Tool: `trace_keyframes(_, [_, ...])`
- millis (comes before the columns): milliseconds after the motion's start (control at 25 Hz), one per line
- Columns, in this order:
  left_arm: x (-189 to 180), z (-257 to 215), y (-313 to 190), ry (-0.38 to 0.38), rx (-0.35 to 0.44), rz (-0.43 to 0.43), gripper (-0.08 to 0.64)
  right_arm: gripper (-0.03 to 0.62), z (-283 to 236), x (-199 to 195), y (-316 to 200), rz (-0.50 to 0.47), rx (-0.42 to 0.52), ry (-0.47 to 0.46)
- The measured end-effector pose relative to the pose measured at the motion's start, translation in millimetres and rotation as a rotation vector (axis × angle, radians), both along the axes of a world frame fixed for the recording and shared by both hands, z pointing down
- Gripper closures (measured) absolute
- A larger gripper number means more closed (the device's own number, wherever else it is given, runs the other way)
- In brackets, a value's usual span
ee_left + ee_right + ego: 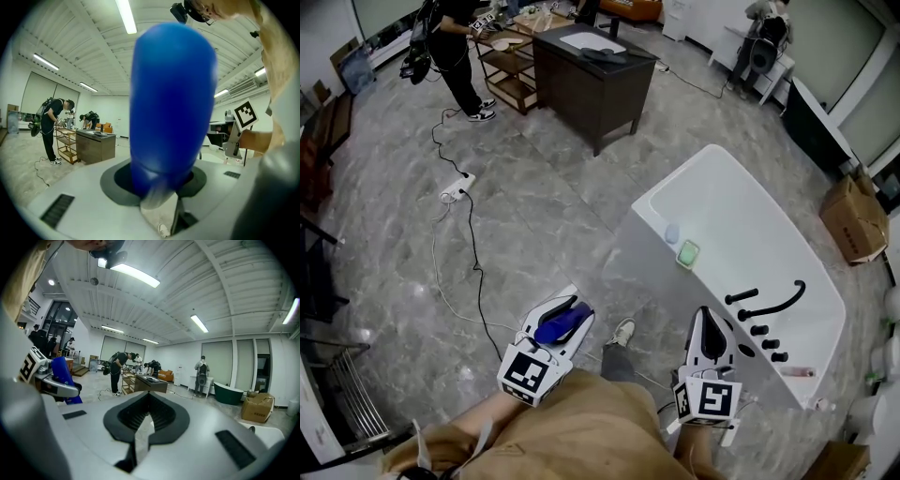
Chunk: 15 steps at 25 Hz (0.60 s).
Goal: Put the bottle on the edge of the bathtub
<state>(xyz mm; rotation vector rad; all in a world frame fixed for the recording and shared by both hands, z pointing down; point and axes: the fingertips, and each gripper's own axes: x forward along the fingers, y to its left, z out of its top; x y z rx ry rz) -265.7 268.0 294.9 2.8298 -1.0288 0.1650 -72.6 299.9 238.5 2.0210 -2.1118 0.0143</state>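
There is one blue bottle (561, 326) and one white bathtub (727, 202). Two tools show (left tool (574, 312), right tool (706, 323)), plus one dark table (591, 84).

**A:** Head view: the bottle (563, 325) was mostly buried between the left gripper's (575, 309) fingers (542, 314). Only a blue strip showed, and the cap end couldn't be made out.

**B:** Left gripper view was no better. The bottle filled the middle, blocked the room behind it, and its near end was blurred.

**A:** The tan clothing (581, 427) hid both hands and the rear of the right gripper (709, 323).

**B:** There were two bits on the bathtub (741, 220) rim, a green one (688, 253) and a pale blue one (672, 233), both too small to identify. Same for the pink thing (798, 372) by the taps.

**A:** The cardboard box (853, 217) was cut off by the right edge.
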Motion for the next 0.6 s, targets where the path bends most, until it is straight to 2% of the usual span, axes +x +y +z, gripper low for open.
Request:
trace_keyframes(280, [31.1, 12.5, -40.8, -0.020, -0.024, -0.014, 0.403, 0.588, 9.7, 28.7, -55.3, -0.036, -0.012, -0.016])
trace_keyframes(600, [101.6, 12.3, -113.0, -0.028, -0.022, -0.003, 0.403, 0.588, 17.3, 99.4, -124.0, -0.038, -0.033, -0.032])
